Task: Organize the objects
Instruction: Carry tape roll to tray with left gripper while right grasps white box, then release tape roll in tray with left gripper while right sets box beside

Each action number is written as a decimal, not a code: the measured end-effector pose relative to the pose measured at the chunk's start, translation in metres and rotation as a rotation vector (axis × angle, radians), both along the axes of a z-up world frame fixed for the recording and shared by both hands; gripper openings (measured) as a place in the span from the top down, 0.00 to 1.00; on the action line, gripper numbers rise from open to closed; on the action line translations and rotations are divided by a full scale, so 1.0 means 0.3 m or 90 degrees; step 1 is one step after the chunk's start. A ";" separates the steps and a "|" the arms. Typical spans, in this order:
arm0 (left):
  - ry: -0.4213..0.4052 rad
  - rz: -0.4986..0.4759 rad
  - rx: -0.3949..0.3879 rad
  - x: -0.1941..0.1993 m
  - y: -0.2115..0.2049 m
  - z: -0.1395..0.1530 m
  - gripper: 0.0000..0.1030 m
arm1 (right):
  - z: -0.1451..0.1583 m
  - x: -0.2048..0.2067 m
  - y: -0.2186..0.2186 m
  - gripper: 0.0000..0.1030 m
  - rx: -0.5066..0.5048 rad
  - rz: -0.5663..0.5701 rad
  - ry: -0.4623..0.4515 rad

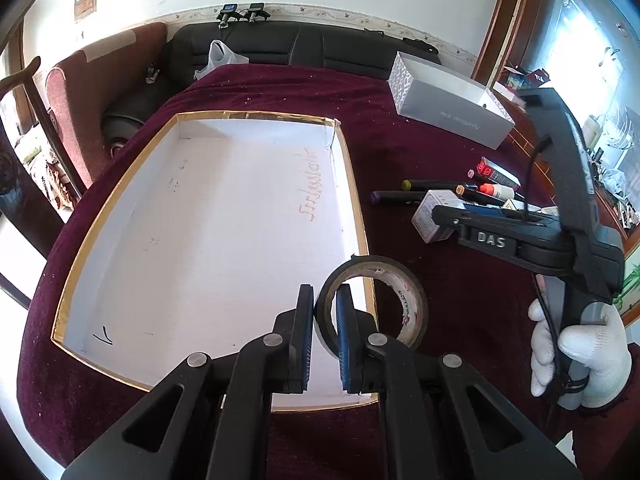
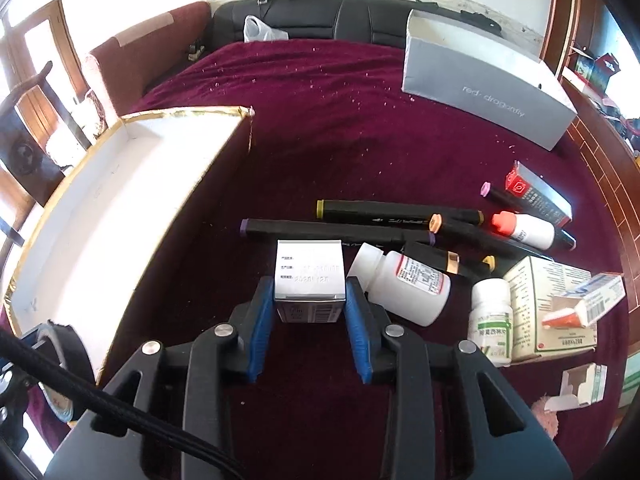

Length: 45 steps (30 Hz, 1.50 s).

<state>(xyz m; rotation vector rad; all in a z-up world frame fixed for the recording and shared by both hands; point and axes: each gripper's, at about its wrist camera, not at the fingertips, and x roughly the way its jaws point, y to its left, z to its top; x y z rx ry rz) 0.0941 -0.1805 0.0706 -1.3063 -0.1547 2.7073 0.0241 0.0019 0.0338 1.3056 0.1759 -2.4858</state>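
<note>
My left gripper (image 1: 324, 300) is shut on the wall of a black tape roll (image 1: 374, 304), one finger inside the ring, held over the near right edge of the white gold-rimmed tray (image 1: 352, 184). The roll also shows in the right wrist view (image 2: 66, 356) at the lower left. My right gripper (image 2: 310, 292) has its blue pads on both sides of a small white box (image 2: 310, 276) on the maroon cloth; it also shows in the left wrist view (image 1: 440, 216). Black markers (image 2: 336, 230), white pill bottles (image 2: 404, 288) and medicine boxes (image 2: 548, 304) lie to the right.
A long grey box (image 2: 484, 92) lies at the back right of the maroon table. The tray (image 2: 96, 224) fills the left side. A black sofa (image 1: 280, 46) and a red chair (image 1: 92, 92) stand behind the table. The table edge drops off at the right.
</note>
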 end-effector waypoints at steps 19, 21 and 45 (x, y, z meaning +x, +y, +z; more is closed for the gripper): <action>0.033 0.055 -0.036 -0.384 -0.209 0.213 0.91 | 0.327 -0.130 -0.276 0.68 -0.131 0.078 -0.012; 0.005 0.066 -0.043 -0.469 -0.232 0.161 0.91 | 0.282 -0.177 -0.309 0.68 -0.128 0.068 -0.029; -0.093 0.146 0.108 -0.737 -0.358 -0.135 0.70 | 0.006 -0.377 -0.428 0.53 -0.077 0.021 -0.078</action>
